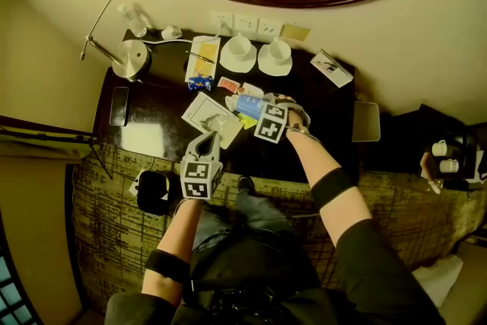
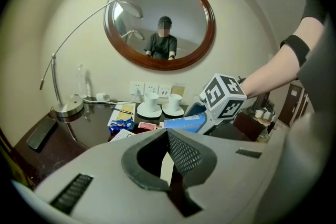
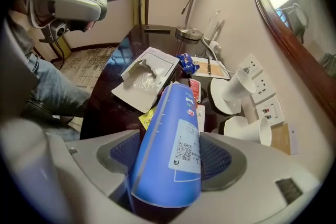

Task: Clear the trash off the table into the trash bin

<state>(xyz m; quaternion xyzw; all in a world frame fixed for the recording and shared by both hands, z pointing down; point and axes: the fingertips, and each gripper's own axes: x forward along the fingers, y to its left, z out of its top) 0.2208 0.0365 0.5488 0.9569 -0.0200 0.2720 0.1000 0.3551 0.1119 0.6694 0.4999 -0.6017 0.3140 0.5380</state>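
A blue cylindrical can (image 3: pixel 173 139) sits tilted between the jaws of my right gripper (image 3: pixel 170 162), which is shut on it and holds it above the dark table (image 1: pixel 152 141). The left gripper view shows the can (image 2: pixel 184 123) raised beside the right gripper's marker cube (image 2: pixel 224 96). My left gripper (image 1: pixel 208 136) is shut and empty over the table's front edge. Trash lies on the table: crumpled clear plastic (image 1: pixel 215 120) on a white card, a blue wrapper (image 1: pixel 199 82), a red packet (image 1: pixel 228 84) and a yellow wrapper (image 3: pixel 147 119). A black bin (image 1: pixel 154 190) stands on the carpet.
Two white cups on saucers (image 1: pixel 238 51) (image 1: pixel 275 55) and a white tray (image 1: pixel 203 57) line the wall side. A metal desk lamp (image 1: pixel 131 57) stands at the left with a dark phone (image 1: pixel 119 106) nearby. A leaflet (image 1: pixel 332 68) lies at the right.
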